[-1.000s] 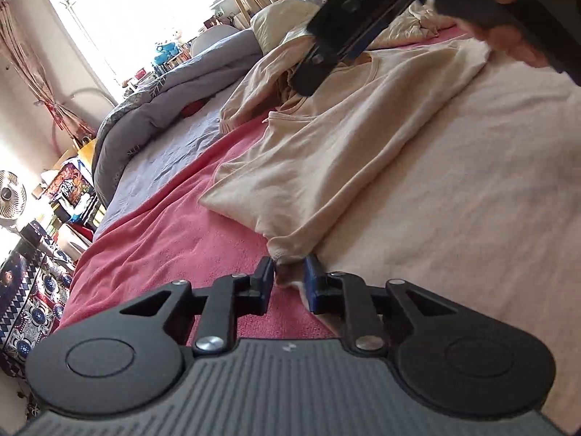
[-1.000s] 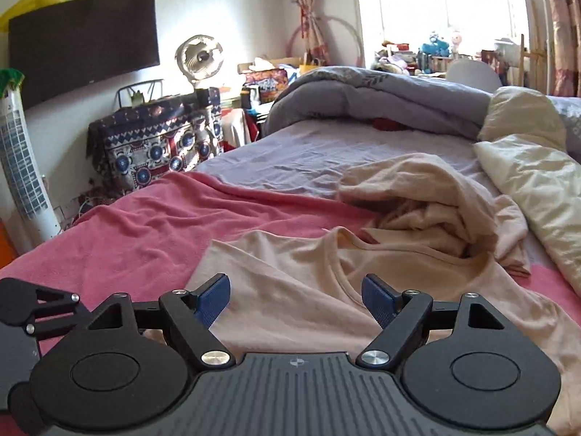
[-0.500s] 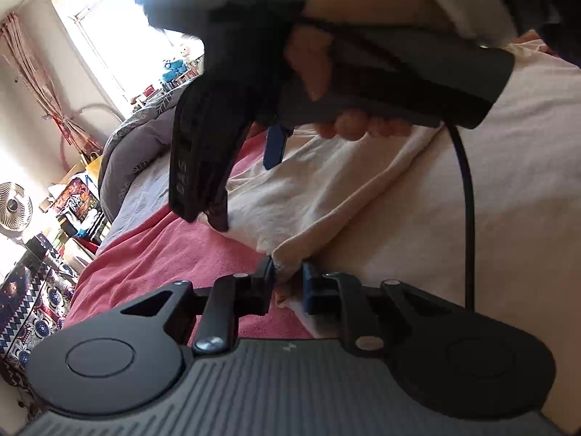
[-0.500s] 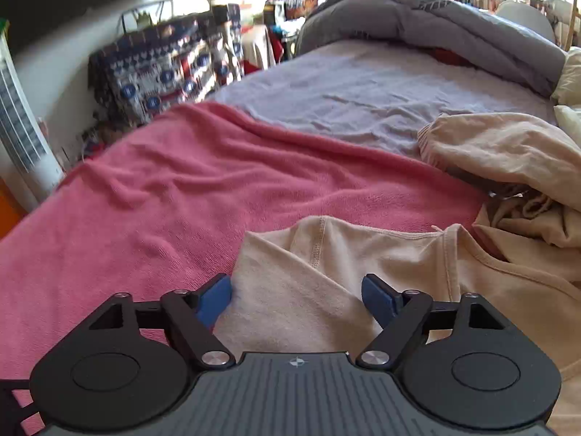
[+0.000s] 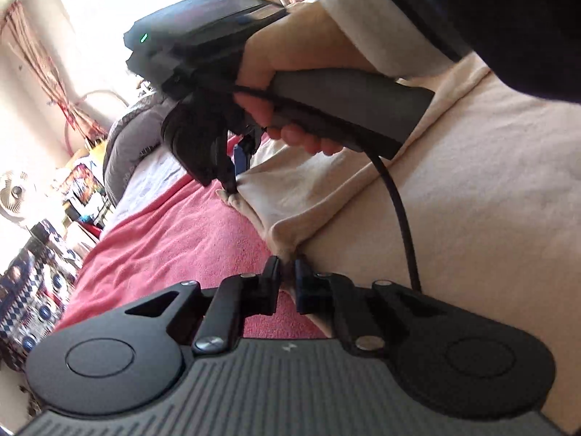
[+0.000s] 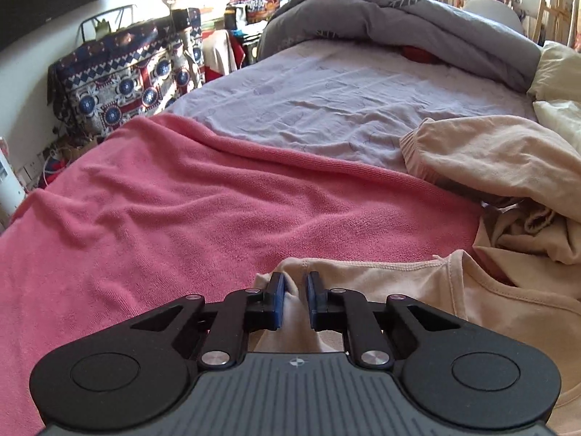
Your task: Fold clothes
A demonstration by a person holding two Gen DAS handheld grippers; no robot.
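On the bed, over a pink terry blanket (image 6: 203, 218): one beige cotton long-sleeved shirt (image 5: 472, 200), spread flat. Left tool (image 5: 287, 276), at 6 o'clock in its own view, clenched on a corner of the shirt's edge. Right tool (image 6: 295, 290), jaws just closing, grasping a fold of the same shirt near the neckline; seen from the left at 11 o'clock, held by a hand (image 5: 290, 72). Crumpled beige garment (image 6: 508, 167) at 2 o'clock, near.

A shirt (image 6: 490, 312) lies on a blanket (image 6: 181, 218) spread over the bed's near part; behind it the sheet (image 6: 345, 101), then a rolled quilt (image 6: 399, 25); another garment (image 6: 501, 160) lies to the right.
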